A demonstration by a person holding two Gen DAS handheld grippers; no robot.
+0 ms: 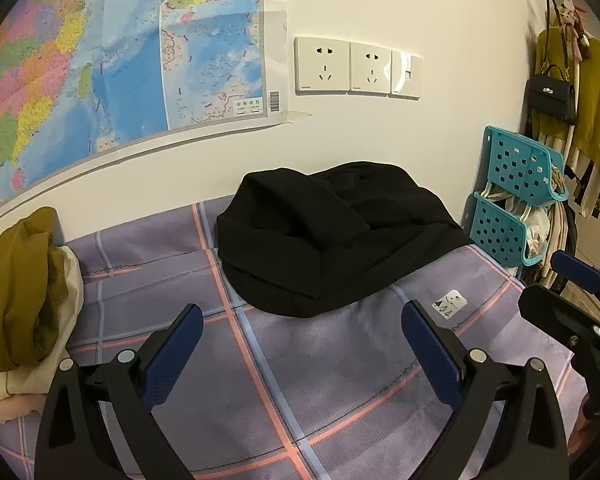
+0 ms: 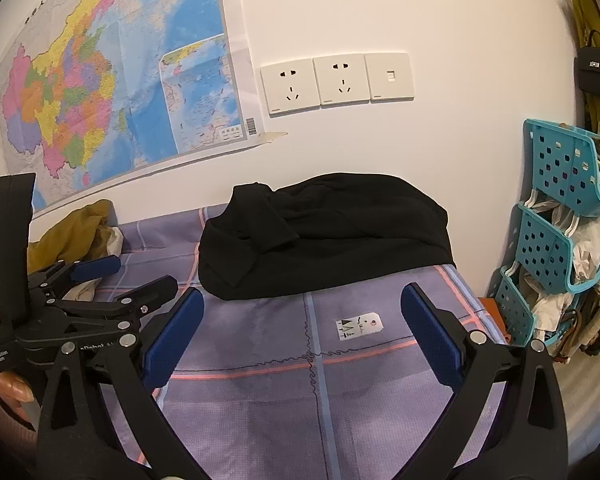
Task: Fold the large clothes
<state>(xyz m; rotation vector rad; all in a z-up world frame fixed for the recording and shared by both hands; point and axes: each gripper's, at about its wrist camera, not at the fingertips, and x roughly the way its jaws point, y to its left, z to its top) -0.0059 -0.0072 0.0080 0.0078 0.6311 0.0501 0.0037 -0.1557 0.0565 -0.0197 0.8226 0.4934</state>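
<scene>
A black garment lies folded in a thick bundle against the wall, on a purple checked sheet; the right wrist view shows the same black garment with a sleeve cuff on top. My left gripper hovers open above the sheet, short of the bundle, nothing between its blue pads. My right gripper is open too and holds nothing, just before the garment's near edge. The left gripper appears at the left of the right wrist view, and part of the right gripper's finger shows at the right edge of the left wrist view.
A heap of mustard and cream clothes sits at the sheet's left end. Teal wall baskets with bags hang at the right, beside hanging clothes and a black handbag. A map and wall sockets are on the wall behind.
</scene>
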